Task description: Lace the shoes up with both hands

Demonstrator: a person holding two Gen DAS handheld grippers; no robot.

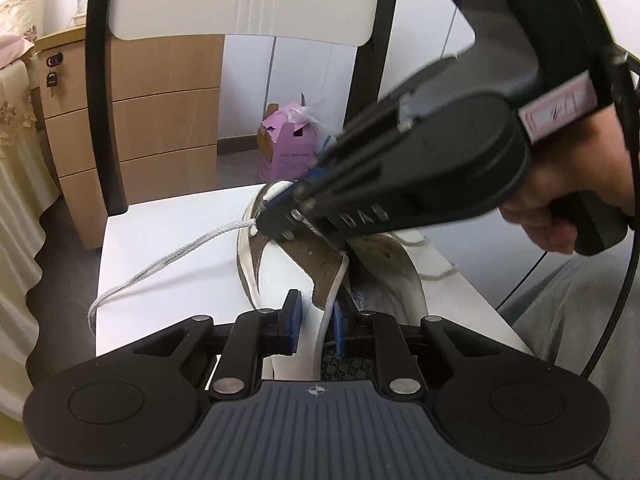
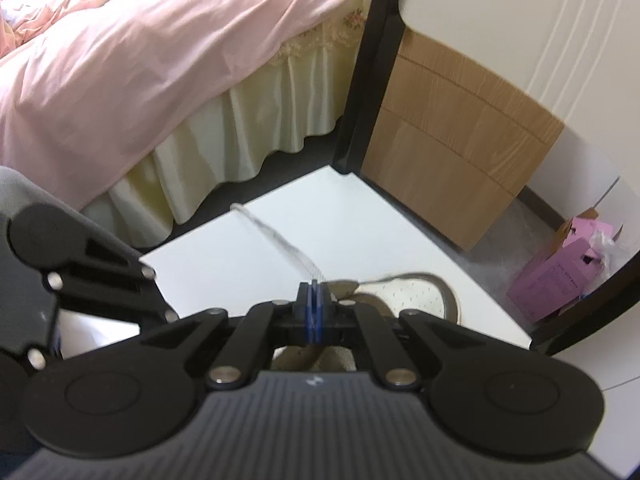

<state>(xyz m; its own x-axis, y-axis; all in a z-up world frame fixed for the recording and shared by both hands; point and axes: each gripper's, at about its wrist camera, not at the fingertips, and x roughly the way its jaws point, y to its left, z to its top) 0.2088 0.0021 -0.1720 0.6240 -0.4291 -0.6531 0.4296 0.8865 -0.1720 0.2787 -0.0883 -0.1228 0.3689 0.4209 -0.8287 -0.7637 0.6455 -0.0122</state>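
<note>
A white and grey shoe (image 1: 288, 264) lies on a white chair seat (image 1: 160, 240), toe pointing away in the left wrist view. My left gripper (image 1: 316, 320) is closed on the shoe's near side wall by the grey eyelet flap, a blue pad on each face. My right gripper (image 1: 266, 216), held by a hand (image 1: 560, 200), comes in from the right with its tips shut on the white lace (image 1: 168, 260) at the toe end eyelets. In the right wrist view the right gripper (image 2: 315, 286) pinches the lace (image 2: 276, 240), which trails off across the seat; the shoe (image 2: 416, 292) lies just beyond.
The chair's black frame and white backrest (image 1: 240, 0) rise behind the seat. A wooden drawer cabinet (image 1: 152, 120) and a pink box (image 1: 284, 148) stand on the floor beyond. A bed with a pink cover (image 2: 120, 60) is at the left. A grey trouser leg (image 1: 580, 320) is at the right.
</note>
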